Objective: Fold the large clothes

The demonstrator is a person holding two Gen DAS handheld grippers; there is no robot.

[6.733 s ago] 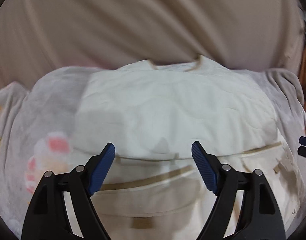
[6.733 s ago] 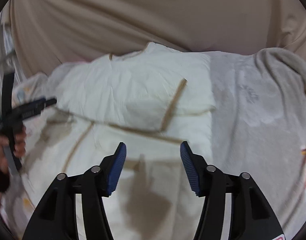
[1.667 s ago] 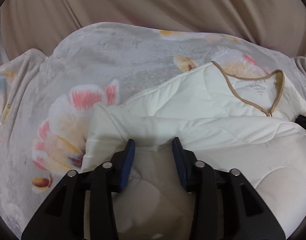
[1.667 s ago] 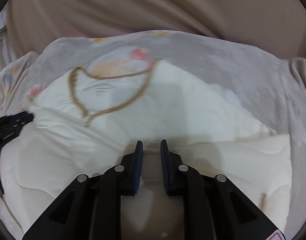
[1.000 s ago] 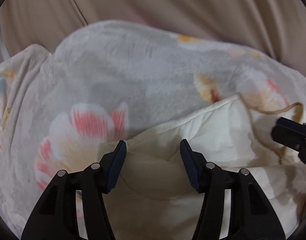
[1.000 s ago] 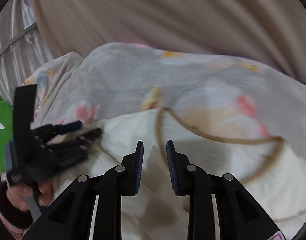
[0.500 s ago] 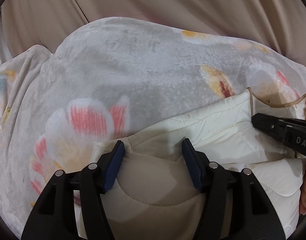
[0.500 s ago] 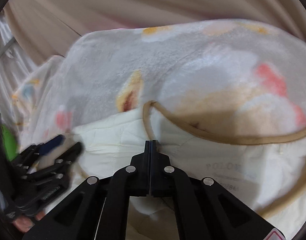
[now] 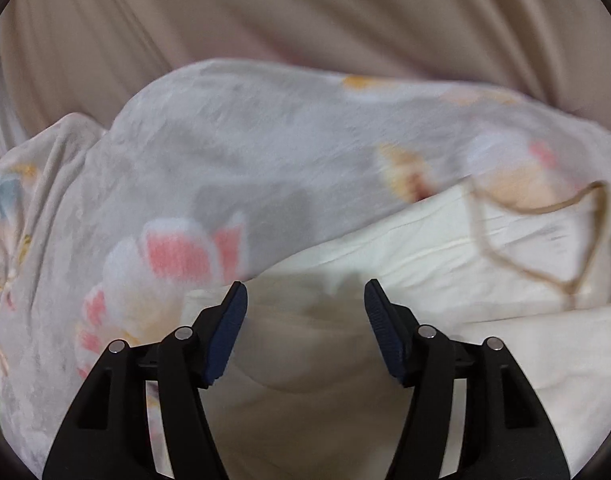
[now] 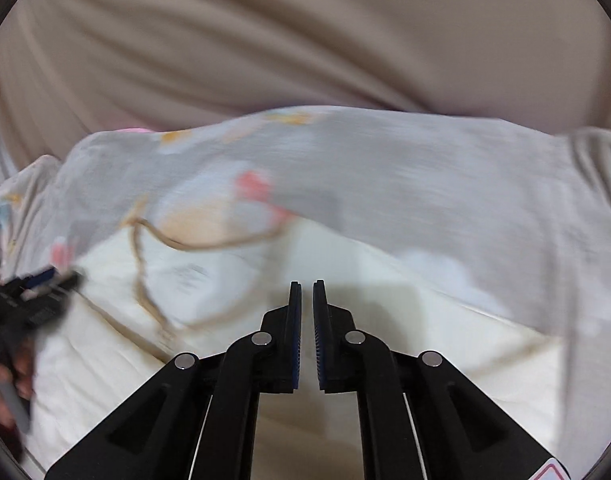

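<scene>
Left wrist view: left gripper (image 9: pixel 305 300) is hovering with jaws spread wide over the cream jacket (image 9: pixel 445 264), which is lying on the floral blanket (image 9: pixel 225 168); right gripper (image 10: pixel 307 300) jaws are sitting nearly closed, gripping nothing.

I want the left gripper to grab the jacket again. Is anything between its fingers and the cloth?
Nothing visible. The left gripper is open right over the cream jacket, with only the jacket's own cloth between the fingers. The floral blanket lies beyond.
</scene>
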